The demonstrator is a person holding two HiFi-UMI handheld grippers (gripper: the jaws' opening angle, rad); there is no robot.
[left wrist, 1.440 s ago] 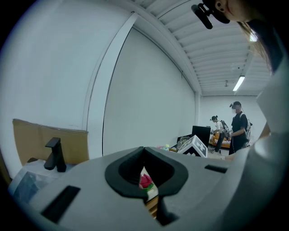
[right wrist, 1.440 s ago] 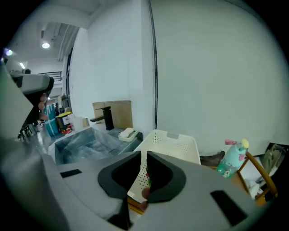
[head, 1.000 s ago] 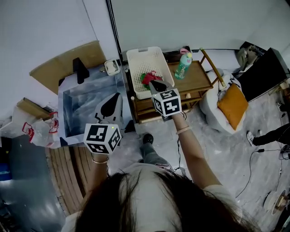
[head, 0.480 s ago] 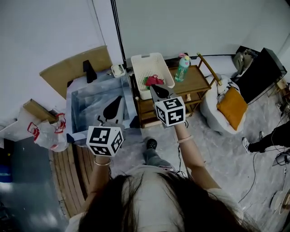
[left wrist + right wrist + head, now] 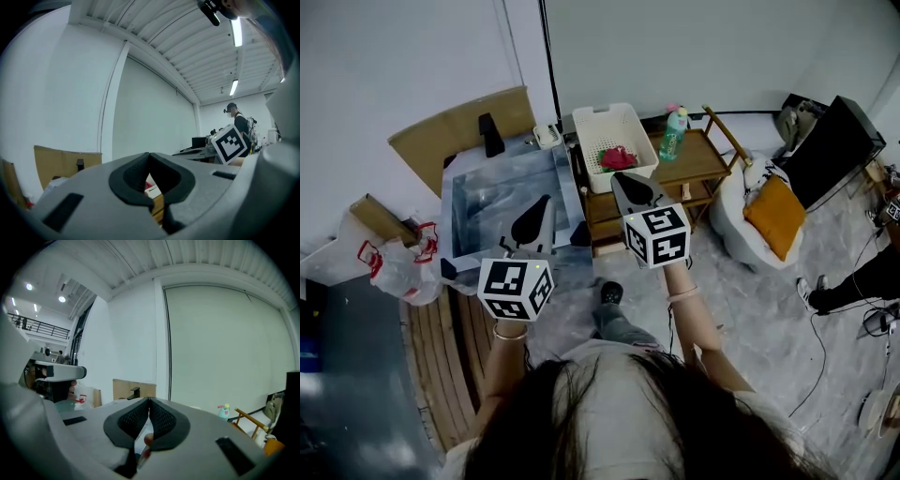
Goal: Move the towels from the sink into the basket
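Observation:
A white slatted basket (image 5: pixel 615 136) stands on a low wooden table (image 5: pixel 701 164), with a red towel (image 5: pixel 619 157) lying inside it. The steel sink (image 5: pixel 500 200) is to its left, and I see no towel in it. My right gripper (image 5: pixel 617 178) hovers just in front of the basket, shut and empty; its tips meet in the right gripper view (image 5: pixel 149 399). My left gripper (image 5: pixel 546 200) is over the sink's near right corner, also shut with nothing held (image 5: pixel 149 154). Both point level toward the white wall.
A green bottle (image 5: pixel 673 136) stands on the table beside the basket. A black faucet (image 5: pixel 491 136) and cardboard (image 5: pixel 455 131) are behind the sink, a plastic bag (image 5: pixel 394 267) to its left. A white seat with an orange cushion (image 5: pixel 776 214) is at the right.
Both grippers have pulled back and risen. The right one has drawn away from the red towel, which stays in the basket. The left has moved off the sink's middle.

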